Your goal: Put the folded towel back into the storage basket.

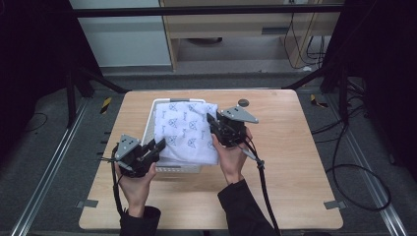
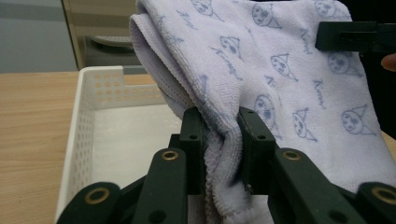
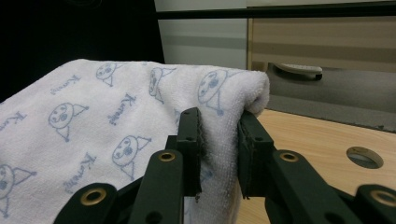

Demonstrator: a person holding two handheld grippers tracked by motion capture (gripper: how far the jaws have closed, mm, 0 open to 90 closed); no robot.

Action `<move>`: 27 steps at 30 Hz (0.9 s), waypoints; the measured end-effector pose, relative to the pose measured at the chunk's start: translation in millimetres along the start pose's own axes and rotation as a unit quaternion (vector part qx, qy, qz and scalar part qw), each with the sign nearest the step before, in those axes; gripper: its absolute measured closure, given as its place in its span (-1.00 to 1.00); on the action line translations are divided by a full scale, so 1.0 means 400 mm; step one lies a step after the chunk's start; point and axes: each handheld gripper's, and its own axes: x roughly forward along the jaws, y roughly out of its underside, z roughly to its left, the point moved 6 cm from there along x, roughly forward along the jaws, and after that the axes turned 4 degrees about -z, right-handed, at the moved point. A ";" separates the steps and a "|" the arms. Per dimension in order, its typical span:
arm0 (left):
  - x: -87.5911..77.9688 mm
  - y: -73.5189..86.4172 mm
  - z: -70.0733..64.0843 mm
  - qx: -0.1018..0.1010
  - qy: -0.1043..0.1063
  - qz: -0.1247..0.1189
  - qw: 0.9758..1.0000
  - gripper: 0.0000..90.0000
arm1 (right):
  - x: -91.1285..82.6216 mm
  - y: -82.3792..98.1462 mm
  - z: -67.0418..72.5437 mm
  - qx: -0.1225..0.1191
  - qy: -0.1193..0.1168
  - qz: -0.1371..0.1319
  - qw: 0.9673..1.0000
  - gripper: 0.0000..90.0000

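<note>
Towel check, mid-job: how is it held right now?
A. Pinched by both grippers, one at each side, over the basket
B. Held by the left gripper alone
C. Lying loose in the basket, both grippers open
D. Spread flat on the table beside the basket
A: the left gripper and the right gripper each have their jaws closed on a fold of the towel, which hangs over the white basket.

You had bare table [image 1: 295, 162] open to the right of the white basket [image 1: 149, 129] and along the near edge. The towel [image 1: 187, 130] covered the basket's mouth, and a small dark disc [image 1: 243, 103] sat near the far edge.
</note>
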 end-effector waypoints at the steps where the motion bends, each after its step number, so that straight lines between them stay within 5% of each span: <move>1: 0.000 0.000 0.007 0.000 -0.002 0.000 1.000 0.62 | 0.004 -0.001 0.005 0.000 -0.001 0.000 1.000 0.64; 27: 0.013 0.005 0.129 -0.012 -0.053 0.009 0.998 0.62 | 0.129 0.013 0.076 -0.009 -0.017 0.009 1.000 0.63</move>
